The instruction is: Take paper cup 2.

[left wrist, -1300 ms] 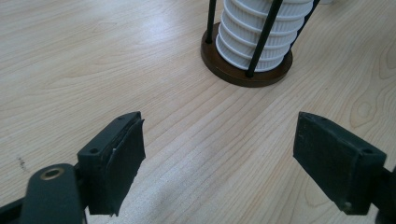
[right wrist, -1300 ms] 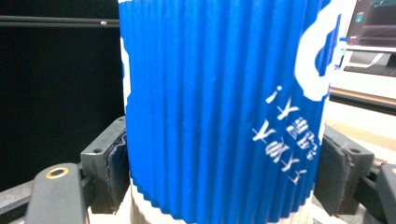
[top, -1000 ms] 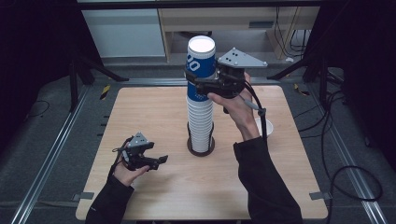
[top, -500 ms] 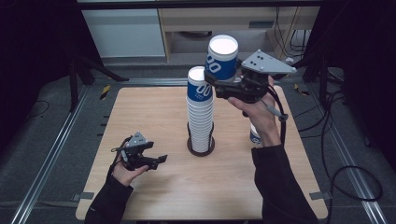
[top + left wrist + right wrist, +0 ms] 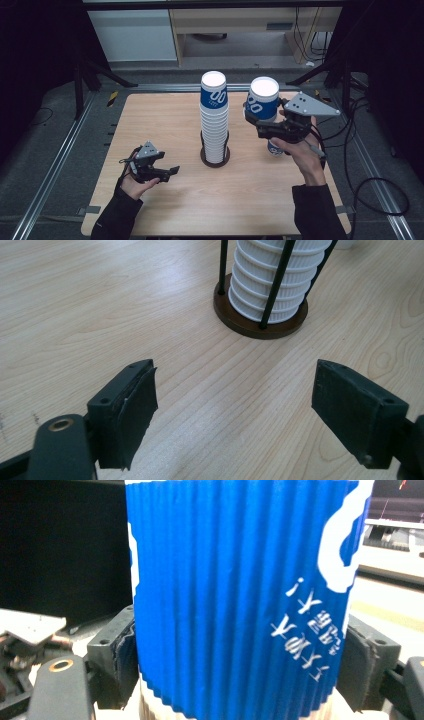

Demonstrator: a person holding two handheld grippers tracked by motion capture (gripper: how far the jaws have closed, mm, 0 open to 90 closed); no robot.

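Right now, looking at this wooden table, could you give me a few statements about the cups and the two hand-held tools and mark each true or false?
1. The right tool grips a blue ribbed paper cup. True.
2. That cup sits on the tall stack of blue and white cups. False: it is held in the air beside the stack.
3. The left tool holds a cup. False: nothing is between its jaws, which have just been closing a little.
4. The stack stands in a round brown base with black rods. True.
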